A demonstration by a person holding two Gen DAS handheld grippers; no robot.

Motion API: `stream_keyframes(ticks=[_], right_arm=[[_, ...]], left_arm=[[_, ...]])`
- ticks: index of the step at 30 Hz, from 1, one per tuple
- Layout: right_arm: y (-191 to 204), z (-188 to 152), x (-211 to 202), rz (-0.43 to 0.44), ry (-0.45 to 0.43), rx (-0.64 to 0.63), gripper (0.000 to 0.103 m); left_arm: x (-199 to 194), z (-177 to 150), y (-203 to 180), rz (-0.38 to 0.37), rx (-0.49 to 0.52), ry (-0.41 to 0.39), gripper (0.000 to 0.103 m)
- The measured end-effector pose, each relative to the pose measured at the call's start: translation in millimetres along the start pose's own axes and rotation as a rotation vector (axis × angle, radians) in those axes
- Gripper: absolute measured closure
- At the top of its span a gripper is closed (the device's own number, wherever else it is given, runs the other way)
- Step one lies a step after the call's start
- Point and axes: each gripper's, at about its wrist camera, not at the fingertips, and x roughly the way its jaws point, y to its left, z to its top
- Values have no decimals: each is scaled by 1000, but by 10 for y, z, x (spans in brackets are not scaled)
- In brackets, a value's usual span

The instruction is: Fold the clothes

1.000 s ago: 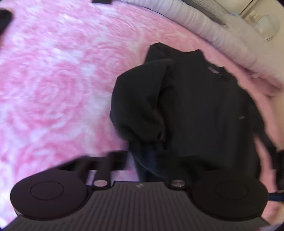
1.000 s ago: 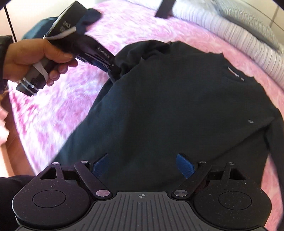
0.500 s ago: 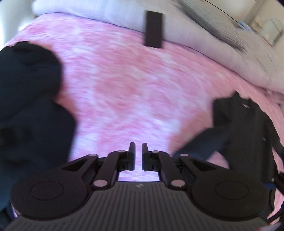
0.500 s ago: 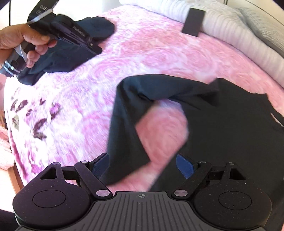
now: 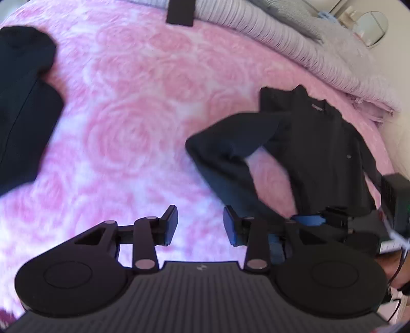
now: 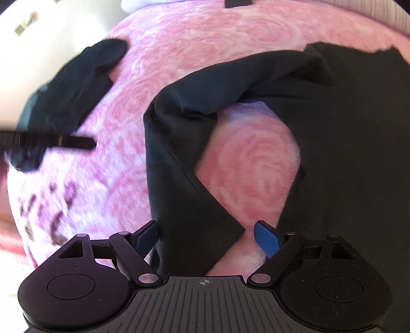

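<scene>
A black sweater (image 6: 346,128) lies flat on the pink rose bedspread (image 6: 243,164), and its left sleeve (image 6: 179,166) is bent at the elbow. The sleeve's cuff (image 6: 200,243) lies between the fingers of my right gripper (image 6: 205,230). Its jaws are closing, and the blue pads (image 6: 266,238) stand clear of the cloth. My left gripper (image 5: 200,220) hovers over bare bedspread (image 5: 128,133), left of the sweater (image 5: 320,153). Its jaws are opening with nothing between them. In the right wrist view the left gripper (image 6: 51,141) is a blurred dark bar.
A second dark garment (image 5: 23,107) lies at the left of the bed, also visible in the right wrist view as a dark heap (image 6: 77,76). Grey ribbed bedding (image 5: 294,43) and a black strap (image 5: 179,12) line the far edge. A hand (image 5: 392,266) shows at the right.
My left gripper let go of the sleeve, swung left over bare bedspread and parted its jaws. My right gripper dropped to the sleeve's cuff and narrowed slightly. The sleeve now lies bent on the bed.
</scene>
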Motion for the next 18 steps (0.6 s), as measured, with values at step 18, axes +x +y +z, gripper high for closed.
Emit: stream_keyframes(ticks=[18], right_arm=[[1363,-177,-763,439,10,-360,90]], left_arm=[[-339,108,-180,-200,8,231,44]])
